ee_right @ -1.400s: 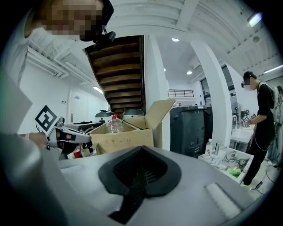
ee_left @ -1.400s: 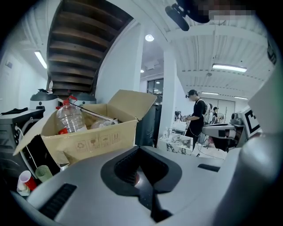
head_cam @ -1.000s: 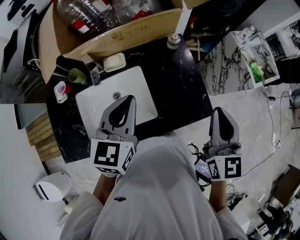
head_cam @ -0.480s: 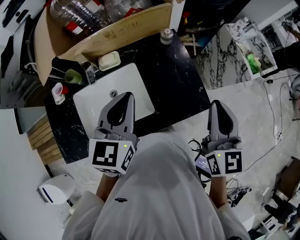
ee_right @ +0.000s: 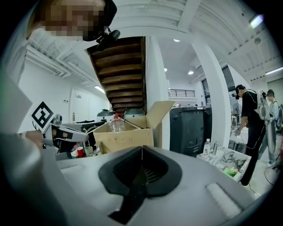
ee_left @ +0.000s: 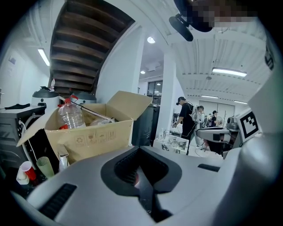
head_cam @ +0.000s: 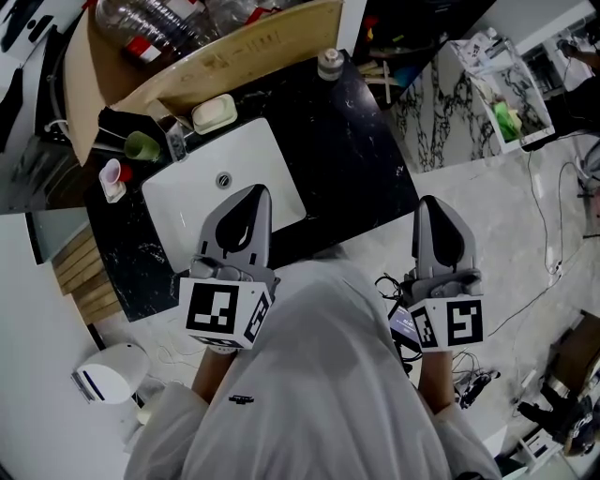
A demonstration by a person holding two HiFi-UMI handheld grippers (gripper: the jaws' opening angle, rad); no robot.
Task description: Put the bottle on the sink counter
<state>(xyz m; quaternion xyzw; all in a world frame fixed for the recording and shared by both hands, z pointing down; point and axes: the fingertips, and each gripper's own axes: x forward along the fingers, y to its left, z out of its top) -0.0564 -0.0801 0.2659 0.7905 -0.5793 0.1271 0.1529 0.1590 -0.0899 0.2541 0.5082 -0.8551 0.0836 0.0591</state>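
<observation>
Changes over the last second, from overhead:
- Black tabletop point(head_cam: 361, 155) and white sink point(head_cam: 253, 161): slid up and left in the frame.
- Cardboard box point(head_cam: 253, 47): more of it is cut off by the top edge.
- Small capped container point(head_cam: 328, 64) at the far rim: carried the same way.
- Right tool point(head_cam: 437, 216): slightly higher and further left.
- Left tool point(head_cam: 246, 202): tip marginally higher.

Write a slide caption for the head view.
Left claw and right claw, shut and empty, before the sink; bottles in cardboard box.
</observation>
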